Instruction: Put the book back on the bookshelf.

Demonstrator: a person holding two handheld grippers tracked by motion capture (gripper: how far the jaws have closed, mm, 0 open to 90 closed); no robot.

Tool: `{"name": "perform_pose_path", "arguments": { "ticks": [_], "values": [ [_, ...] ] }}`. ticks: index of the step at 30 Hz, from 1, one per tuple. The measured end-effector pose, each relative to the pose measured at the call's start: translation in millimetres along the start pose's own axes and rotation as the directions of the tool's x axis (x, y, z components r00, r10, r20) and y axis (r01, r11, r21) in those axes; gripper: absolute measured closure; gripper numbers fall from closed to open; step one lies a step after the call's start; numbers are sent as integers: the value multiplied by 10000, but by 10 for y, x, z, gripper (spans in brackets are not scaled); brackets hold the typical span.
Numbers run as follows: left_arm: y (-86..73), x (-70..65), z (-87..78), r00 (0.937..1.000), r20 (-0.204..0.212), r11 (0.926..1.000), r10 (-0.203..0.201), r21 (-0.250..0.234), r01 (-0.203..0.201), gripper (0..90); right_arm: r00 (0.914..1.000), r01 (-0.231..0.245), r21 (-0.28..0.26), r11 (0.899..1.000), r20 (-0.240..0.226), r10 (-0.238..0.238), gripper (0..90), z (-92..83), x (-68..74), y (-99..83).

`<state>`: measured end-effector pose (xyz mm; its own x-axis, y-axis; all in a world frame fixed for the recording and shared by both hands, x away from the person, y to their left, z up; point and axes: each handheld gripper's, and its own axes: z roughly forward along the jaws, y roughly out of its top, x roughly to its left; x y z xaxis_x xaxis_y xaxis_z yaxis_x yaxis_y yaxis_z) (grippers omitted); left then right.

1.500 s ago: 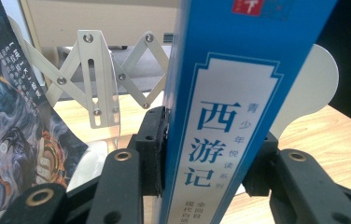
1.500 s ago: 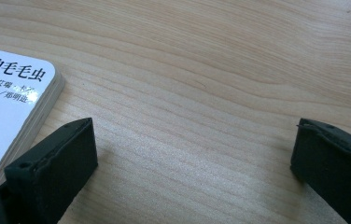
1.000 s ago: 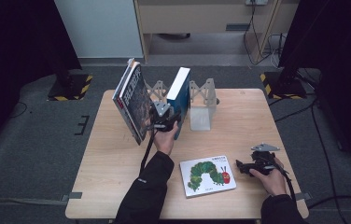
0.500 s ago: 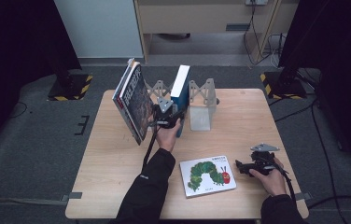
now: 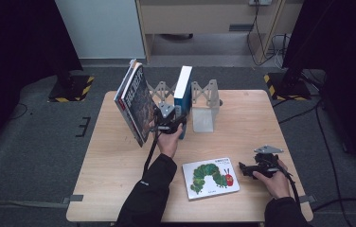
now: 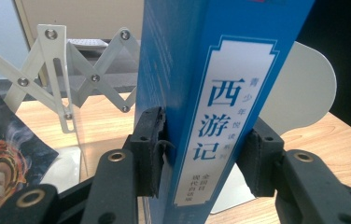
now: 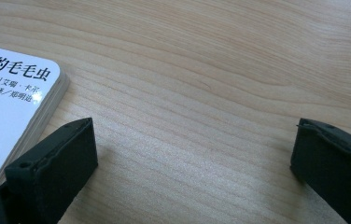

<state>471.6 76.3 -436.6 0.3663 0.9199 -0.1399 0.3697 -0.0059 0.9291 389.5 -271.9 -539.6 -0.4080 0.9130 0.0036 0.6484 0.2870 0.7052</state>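
Standing the tall blue hardback book [image 5: 182,90] upright in the white metal scissor-type book rack [image 5: 203,101] at the far middle of the pale wooden table [image 5: 114,179] looks like the step in hand. The left gripper [image 5: 169,124] has its jaws clamped on the lower spine [image 6: 220,121], one pad on each cover. To do it well, keep the spine vertical, set the bottom edge flat on the table between the rack plates, and only then part the jaws, slowly. A dark illustrated book [image 5: 136,104] leans just left of it. The right gripper [image 5: 256,166] rests near right, jaws wide apart over bare wood, beside the flat white caterpillar board book [image 5: 210,178].
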Motion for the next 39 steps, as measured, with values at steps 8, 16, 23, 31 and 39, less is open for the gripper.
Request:
{"name": "perform_pose_path", "arguments": {
  "ticks": [8, 16, 23, 31, 39],
  "values": [
    [32, -132, 77, 9999, 69, 9999, -107, 101, 106, 532, 10000, 0, 1, 10000, -2, 0, 5, 0, 0, 0],
    [-24, -121, 46, 9992, 352, 9997, 163, -178, -157, 511, 10000, -2, 0, 10000, -5, 2, 5, 0, 0, 0],
    [-28, -121, 23, 9991, 412, 9999, -14, -134, 20, 525, 10000, 4, 1, 10000, -2, -4, 5, 0, 0, 0],
    [4, -186, 77, 9991, 405, 9999, -79, -63, 81, 523, 10000, -6, 8, 10000, 3, 6, 4, -1, 1, 0],
    [-36, -172, 40, 9979, 646, 9999, 74, -85, -69, 499, 10000, -5, 6, 10000, 16, 5, 4, -1, 1, -1]
  ]
}}
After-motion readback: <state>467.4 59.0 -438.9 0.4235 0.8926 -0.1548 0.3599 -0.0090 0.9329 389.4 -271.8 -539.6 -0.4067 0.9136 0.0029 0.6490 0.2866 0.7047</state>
